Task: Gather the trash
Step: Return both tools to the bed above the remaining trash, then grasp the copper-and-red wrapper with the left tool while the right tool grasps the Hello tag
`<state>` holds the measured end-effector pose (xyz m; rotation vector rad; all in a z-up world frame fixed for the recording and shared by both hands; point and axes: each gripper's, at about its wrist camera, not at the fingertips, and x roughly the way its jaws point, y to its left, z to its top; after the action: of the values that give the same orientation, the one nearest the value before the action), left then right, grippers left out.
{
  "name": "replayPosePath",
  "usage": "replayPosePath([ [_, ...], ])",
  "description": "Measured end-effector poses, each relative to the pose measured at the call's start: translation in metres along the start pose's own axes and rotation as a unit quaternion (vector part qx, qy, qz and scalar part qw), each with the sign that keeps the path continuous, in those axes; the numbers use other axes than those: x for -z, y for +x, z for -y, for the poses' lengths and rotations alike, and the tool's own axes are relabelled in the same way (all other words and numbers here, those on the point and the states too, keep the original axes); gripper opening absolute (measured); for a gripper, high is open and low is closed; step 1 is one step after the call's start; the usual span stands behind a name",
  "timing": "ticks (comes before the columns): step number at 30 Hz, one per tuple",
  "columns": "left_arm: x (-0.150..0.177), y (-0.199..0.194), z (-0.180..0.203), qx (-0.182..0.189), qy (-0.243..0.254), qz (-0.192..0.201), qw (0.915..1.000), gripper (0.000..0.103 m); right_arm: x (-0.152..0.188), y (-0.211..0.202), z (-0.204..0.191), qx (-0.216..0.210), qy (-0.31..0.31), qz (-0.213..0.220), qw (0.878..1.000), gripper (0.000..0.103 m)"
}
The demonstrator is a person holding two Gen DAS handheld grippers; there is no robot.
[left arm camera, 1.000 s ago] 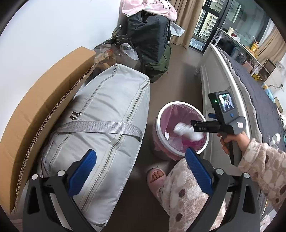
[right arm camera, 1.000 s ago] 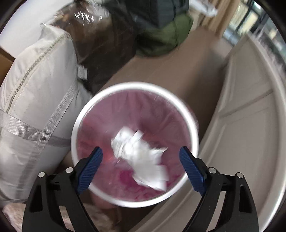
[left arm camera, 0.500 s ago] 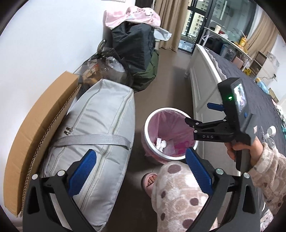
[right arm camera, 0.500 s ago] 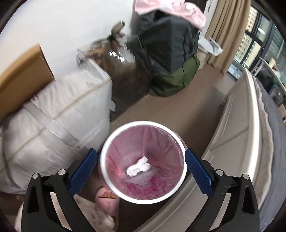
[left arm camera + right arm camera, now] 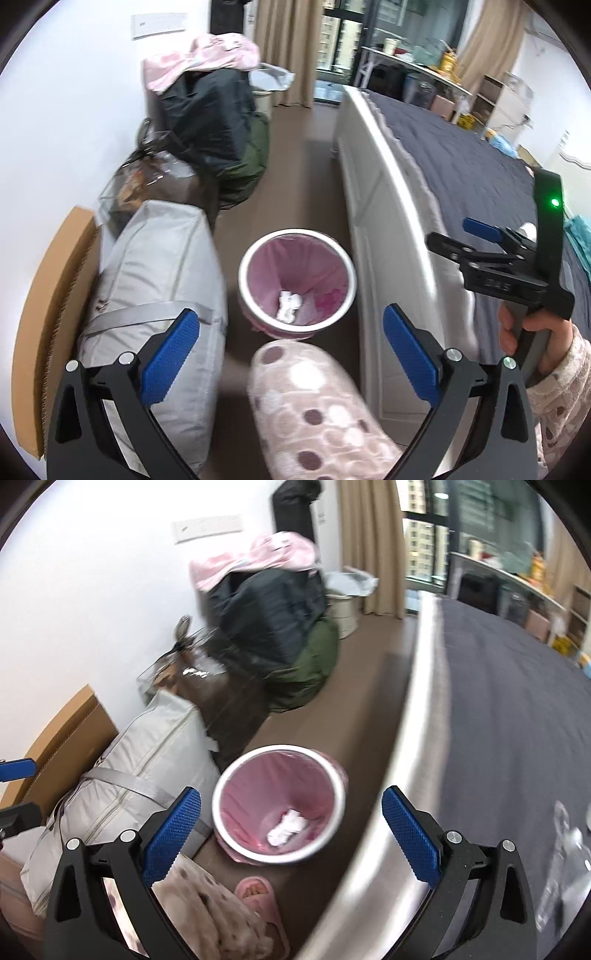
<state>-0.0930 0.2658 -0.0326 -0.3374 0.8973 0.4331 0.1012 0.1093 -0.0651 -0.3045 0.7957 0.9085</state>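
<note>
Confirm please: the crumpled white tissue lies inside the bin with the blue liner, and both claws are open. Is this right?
Not quite. The liner is pink, not blue, as the right wrist view shows. The crumpled white tissue does lie inside the bin, and the left claw and the right claw are open.

We see the pink-lined round bin [image 5: 297,284] open from above. It is hemmed between a grey fabric storage bag [image 5: 162,273] and the white bed frame [image 5: 384,221], with brown floor [image 5: 303,177] free beyond.

The bin [image 5: 297,283] has a white rim and a pink bag. The paper [image 5: 290,304] inside is white. The pajama leg [image 5: 317,406] is pink with brown dots. The big bag [image 5: 162,280] looks grey.
</note>
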Motion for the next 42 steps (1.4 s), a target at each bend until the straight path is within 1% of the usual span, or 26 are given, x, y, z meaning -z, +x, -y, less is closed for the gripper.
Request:
replayPosePath([
  [5, -0.007, 0.003, 0.038, 0.023, 0.032, 0.002, 0.9992, 0.098, 0.017, -0.04, 0.053, 0.034, 0.045, 0.014, 0.998, 0.096],
  [10, -0.008, 0.006, 0.077, 0.049, 0.063, 0.0, 0.9968, 0.098, 0.038, -0.079, 0.104, 0.068, 0.092, 0.029, 0.993, 0.096],
  [14, -0.006, 0.009, 0.111, 0.061, 0.097, -0.003, 0.9934, 0.098, 0.058, -0.108, 0.137, 0.093, 0.124, 0.038, 0.987, 0.096],
  [15, -0.004, 0.009, 0.121, 0.063, 0.109, -0.003, 0.992, 0.098, 0.066, -0.118, 0.149, 0.101, 0.135, 0.04, 0.985, 0.096],
  [18, 0.001, 0.009, 0.149, 0.075, 0.143, -0.004, 0.987, 0.098, 0.084, -0.14, 0.168, 0.118, 0.152, 0.045, 0.98, 0.096],
  [23, 0.01, 0.011, 0.192, 0.11, 0.191, -0.01, 0.9755, 0.098, 0.123, -0.178, 0.198, 0.156, 0.176, 0.039, 0.971, 0.096],
  [25, 0.015, 0.014, 0.21, 0.128, 0.208, -0.013, 0.9697, 0.098, 0.139, -0.19, 0.205, 0.164, 0.189, 0.036, 0.967, 0.096],
  [26, 0.017, 0.018, 0.22, 0.141, 0.216, -0.018, 0.9659, 0.098, 0.146, -0.195, 0.208, 0.167, 0.194, 0.034, 0.966, 0.096],
  [27, 0.019, 0.02, 0.226, 0.149, 0.221, -0.022, 0.9635, 0.098, 0.158, -0.203, 0.213, 0.172, 0.2, 0.028, 0.964, 0.096],
  [32, 0.032, 0.033, 0.265, 0.192, 0.249, -0.047, 0.9482, 0.098, 0.195, -0.224, 0.23, 0.198, 0.215, 0.009, 0.956, 0.096],
  [35, 0.042, 0.039, 0.286, 0.219, 0.265, -0.062, 0.9372, 0.098, 0.212, -0.234, 0.243, 0.204, 0.233, 0.006, 0.951, 0.096],
  [37, 0.047, 0.042, 0.299, 0.229, 0.272, -0.069, 0.9321, 0.098, 0.224, -0.24, 0.252, 0.207, 0.248, 0.008, 0.946, 0.096],
  [38, 0.051, 0.043, 0.306, 0.237, 0.277, -0.074, 0.9281, 0.098, 0.229, -0.243, 0.257, 0.207, 0.255, 0.009, 0.945, 0.096],
  [41, 0.06, 0.047, 0.321, 0.255, 0.29, -0.086, 0.9183, 0.098, 0.241, -0.247, 0.261, 0.192, 0.263, 0.011, 0.945, 0.096],
  [42, 0.065, 0.049, 0.327, 0.266, 0.298, -0.091, 0.9123, 0.098, 0.245, -0.247, 0.259, 0.186, 0.258, 0.009, 0.948, 0.096],
])
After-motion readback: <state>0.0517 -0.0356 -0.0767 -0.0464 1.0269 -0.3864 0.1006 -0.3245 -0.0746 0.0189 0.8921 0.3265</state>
